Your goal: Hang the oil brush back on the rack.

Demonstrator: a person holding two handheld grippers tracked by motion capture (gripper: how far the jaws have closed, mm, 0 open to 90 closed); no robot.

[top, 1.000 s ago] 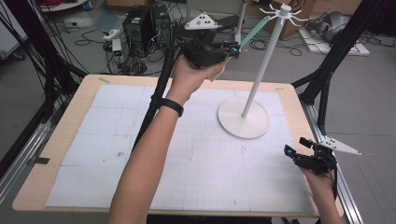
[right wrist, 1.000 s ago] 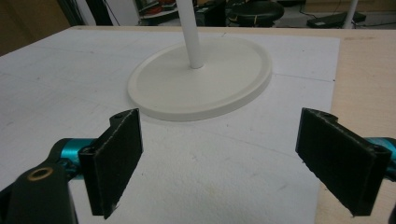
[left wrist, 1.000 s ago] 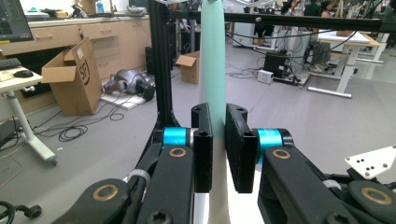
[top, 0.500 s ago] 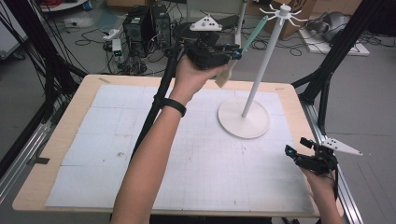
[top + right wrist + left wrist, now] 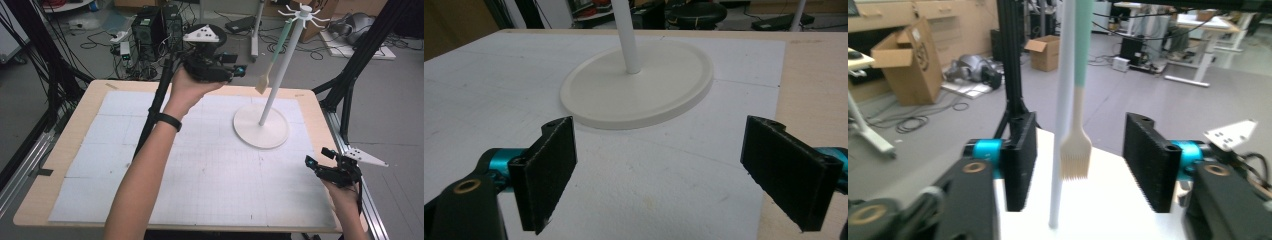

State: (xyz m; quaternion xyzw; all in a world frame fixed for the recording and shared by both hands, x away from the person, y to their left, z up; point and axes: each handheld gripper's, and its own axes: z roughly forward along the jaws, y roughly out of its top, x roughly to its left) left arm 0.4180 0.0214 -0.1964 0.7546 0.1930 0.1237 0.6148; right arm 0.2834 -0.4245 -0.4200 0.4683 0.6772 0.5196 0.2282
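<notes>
A white stand with a round base [image 5: 260,127], a tall pole [image 5: 280,70] and a ring of hooks [image 5: 302,12] rises at the table's far right. A brush [image 5: 274,55] with a teal handle and pale bristles hangs from one hook beside the pole. My left gripper [image 5: 241,70] is held high just left of it, open and empty. In the left gripper view the brush [image 5: 1077,130] and pole [image 5: 1063,125] hang beyond the wide-apart jaws of that gripper [image 5: 1080,165]. My right gripper [image 5: 314,163] rests low at the table's right edge, open [image 5: 659,170], facing the base [image 5: 639,85].
A white gridded mat [image 5: 200,165] covers the wooden table [image 5: 75,150]. Black frame posts [image 5: 350,85] stand at the right and left edges. Cables, electronics [image 5: 150,30] and cardboard boxes lie on the floor beyond the far edge.
My left gripper let go of the brush and drew back to the left. The brush now hangs free from the hook. The right gripper stayed put.
</notes>
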